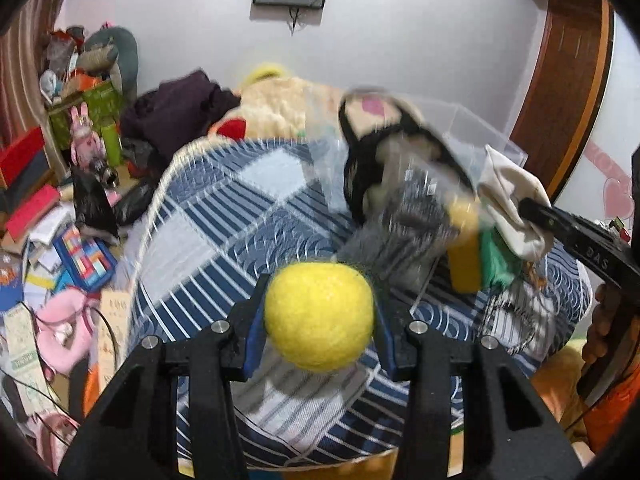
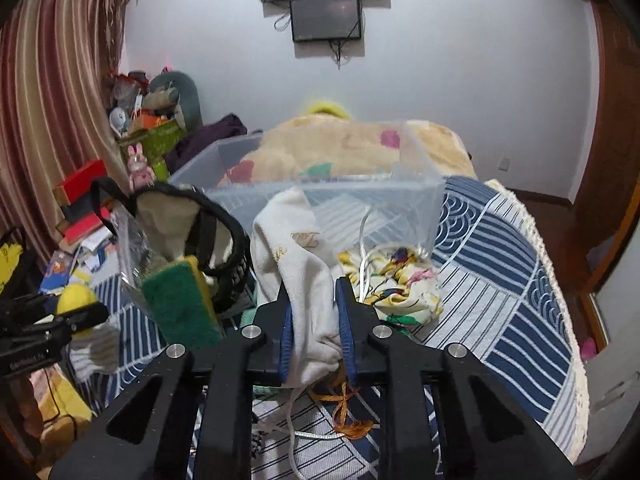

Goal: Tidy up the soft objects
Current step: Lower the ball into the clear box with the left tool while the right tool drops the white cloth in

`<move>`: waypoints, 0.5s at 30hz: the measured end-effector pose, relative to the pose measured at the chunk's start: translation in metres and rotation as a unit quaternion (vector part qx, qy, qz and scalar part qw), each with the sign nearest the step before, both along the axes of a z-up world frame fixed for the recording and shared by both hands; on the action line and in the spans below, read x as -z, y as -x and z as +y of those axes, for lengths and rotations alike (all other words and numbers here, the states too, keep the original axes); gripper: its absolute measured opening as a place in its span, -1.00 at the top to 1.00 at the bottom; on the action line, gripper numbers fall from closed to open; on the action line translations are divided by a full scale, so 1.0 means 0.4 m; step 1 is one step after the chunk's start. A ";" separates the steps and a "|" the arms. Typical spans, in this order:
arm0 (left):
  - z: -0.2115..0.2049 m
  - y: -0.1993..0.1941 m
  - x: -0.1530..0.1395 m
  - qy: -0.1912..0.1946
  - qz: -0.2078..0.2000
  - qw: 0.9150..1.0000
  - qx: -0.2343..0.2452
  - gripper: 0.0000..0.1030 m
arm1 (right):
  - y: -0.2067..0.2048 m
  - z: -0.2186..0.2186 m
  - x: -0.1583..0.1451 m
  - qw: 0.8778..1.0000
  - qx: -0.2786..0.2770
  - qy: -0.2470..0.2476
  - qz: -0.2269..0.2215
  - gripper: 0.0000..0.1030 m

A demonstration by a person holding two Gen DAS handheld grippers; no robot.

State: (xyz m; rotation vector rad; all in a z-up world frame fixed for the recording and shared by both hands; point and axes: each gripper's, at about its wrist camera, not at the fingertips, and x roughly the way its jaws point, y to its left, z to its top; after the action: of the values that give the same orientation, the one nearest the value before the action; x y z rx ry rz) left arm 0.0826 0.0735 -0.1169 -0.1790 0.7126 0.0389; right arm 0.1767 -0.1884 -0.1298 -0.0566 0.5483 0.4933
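My left gripper (image 1: pixel 319 308) is shut on a yellow felt ball (image 1: pixel 319 316), held just above the blue patterned bedspread (image 1: pixel 224 216). In the right wrist view the same ball (image 2: pixel 76 295) shows at the far left in that gripper (image 2: pixel 80 312). My right gripper (image 2: pixel 313 296) is shut on a cream cloth pouch (image 2: pixel 298 256) in front of the clear plastic bin (image 2: pixel 320 192). The left wrist view shows that pouch (image 1: pixel 510 200) pinched by the right gripper (image 1: pixel 526 206). A green and yellow sponge (image 2: pixel 180 300), a black-rimmed pouch (image 2: pixel 192 224) and a floral cloth (image 2: pixel 396 280) lie by the bin.
A beige plush blanket (image 2: pixel 352 148) is piled behind the bin. Left of the bed the floor holds books (image 1: pixel 84 256), boxes (image 2: pixel 80 184), a pink toy rabbit (image 1: pixel 82 136) and stuffed toys. A striped curtain (image 2: pixel 44 100) hangs at the left; a screen (image 2: pixel 326 18) is on the wall.
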 end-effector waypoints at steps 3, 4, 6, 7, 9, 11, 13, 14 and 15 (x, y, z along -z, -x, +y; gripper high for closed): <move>0.008 -0.004 -0.049 -0.004 -0.023 1.000 0.002 0.12 | 0.024 -0.027 -0.039 1.000 0.005 -0.022 -0.022 0.67; 0.010 -0.006 -0.067 -0.005 -0.032 0.999 0.003 0.12 | 0.029 -0.031 -0.051 0.999 0.005 -0.026 -0.029 0.67; 0.013 -0.010 -0.106 -0.011 -0.050 0.999 0.004 0.12 | 0.036 -0.037 -0.079 0.998 0.006 -0.035 -0.042 0.67; 0.012 -0.011 -0.120 -0.015 -0.058 0.998 0.004 0.12 | 0.042 -0.046 -0.094 0.998 0.005 -0.043 -0.047 0.67; 0.010 -0.018 -0.149 -0.023 -0.073 0.997 0.004 0.12 | 0.040 -0.048 -0.110 0.997 0.005 -0.054 -0.052 0.67; 0.009 -0.028 -0.178 -0.028 -0.084 0.996 0.007 0.12 | 0.033 -0.047 -0.128 0.996 0.007 -0.059 -0.059 0.67; 0.004 -0.042 -0.203 -0.029 -0.098 0.995 0.015 0.12 | 0.029 -0.047 -0.139 0.996 0.011 -0.060 -0.066 0.67; 0.005 -0.049 -0.213 -0.030 -0.103 0.994 0.017 0.12 | 0.025 -0.047 -0.143 0.996 0.013 -0.060 -0.069 0.67; 0.004 -0.058 -0.220 -0.033 -0.106 0.994 0.018 0.12 | 0.019 -0.048 -0.149 0.995 0.016 -0.061 -0.073 0.67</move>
State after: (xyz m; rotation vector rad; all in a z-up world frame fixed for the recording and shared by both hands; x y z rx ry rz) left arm 0.1058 0.0753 -0.0288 -0.1050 0.5010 0.0078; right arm 0.1690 -0.2074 -0.0703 0.0324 0.3744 0.4869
